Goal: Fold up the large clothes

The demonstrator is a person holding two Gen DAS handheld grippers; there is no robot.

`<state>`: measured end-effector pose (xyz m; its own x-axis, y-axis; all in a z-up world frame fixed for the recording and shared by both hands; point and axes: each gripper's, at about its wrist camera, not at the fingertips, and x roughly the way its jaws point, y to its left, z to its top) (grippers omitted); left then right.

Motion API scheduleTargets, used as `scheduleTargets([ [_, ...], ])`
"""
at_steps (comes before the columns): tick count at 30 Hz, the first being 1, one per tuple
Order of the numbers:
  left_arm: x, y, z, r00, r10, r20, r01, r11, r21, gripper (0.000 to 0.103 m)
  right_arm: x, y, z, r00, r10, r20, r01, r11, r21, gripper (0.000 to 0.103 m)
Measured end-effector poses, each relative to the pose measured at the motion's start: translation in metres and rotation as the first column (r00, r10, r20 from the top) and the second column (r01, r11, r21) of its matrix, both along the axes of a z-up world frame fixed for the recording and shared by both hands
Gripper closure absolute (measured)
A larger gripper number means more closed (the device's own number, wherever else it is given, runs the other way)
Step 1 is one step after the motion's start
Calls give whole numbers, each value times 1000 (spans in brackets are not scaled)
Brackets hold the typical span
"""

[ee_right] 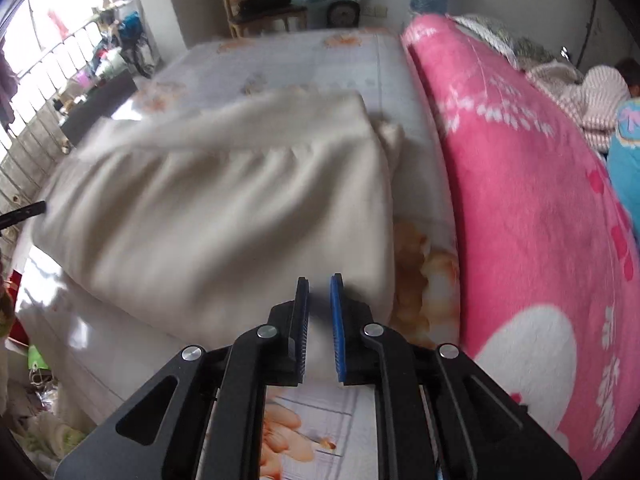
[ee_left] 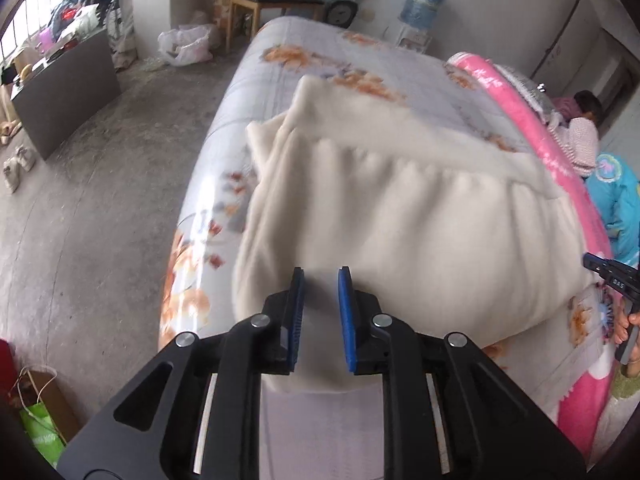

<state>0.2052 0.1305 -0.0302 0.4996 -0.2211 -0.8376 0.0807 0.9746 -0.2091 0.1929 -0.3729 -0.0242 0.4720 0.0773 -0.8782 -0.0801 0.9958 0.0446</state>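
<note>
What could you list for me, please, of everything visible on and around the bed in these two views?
Garment: one, cream, partly folded on bed, near edge.
Bedsheet: one, pale with orange flowers, covering mattress.
Blanket: one, pink and white, right of garment.
Chair: one, wooden, beyond bed.
Water bottle: one, blue, by far wall.
Paper bag: one, green and brown, on floor.
Left claw: one, black with blue pads, apart, at garment's near edge.
Right claw: same, at garment's near right corner.

Bare floral sheet [ee_right: 344, 64] lies open beyond the cream garment [ee_right: 224, 208]; a narrow strip of sheet stays free between garment and pink blanket [ee_right: 532, 216]; that blanket banks up along the right side, blocking passage; left of the bed, the concrete floor [ee_left: 100, 208] gives open room.
</note>
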Motion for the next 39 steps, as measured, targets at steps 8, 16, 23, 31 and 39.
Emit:
scheduleTargets([
  [8, -31, -20, 50, 980, -68, 187, 61, 997, 42, 81, -26, 43, 49, 985, 57, 164, -47, 997, -66, 81],
  [16, -36, -153, 20, 921, -332, 203, 327, 943, 55, 61, -6, 162, 4, 959, 258, 115, -267, 961, 67, 67],
  [23, -46, -141, 16, 939, -270, 211, 259, 962, 82, 59, -32, 161, 16, 959, 231, 163, -235, 972, 4, 63],
  [31, -45, -90, 7, 978, -109, 179, 93, 991, 95, 41, -29, 85, -13, 993, -5, 119, -3, 998, 70, 51],
  [39, -38, -61, 1, 991, 37, 128, -41, 999, 29, 21, -41, 52, -13, 981, -151, 121, 139, 986, 97, 37],
])
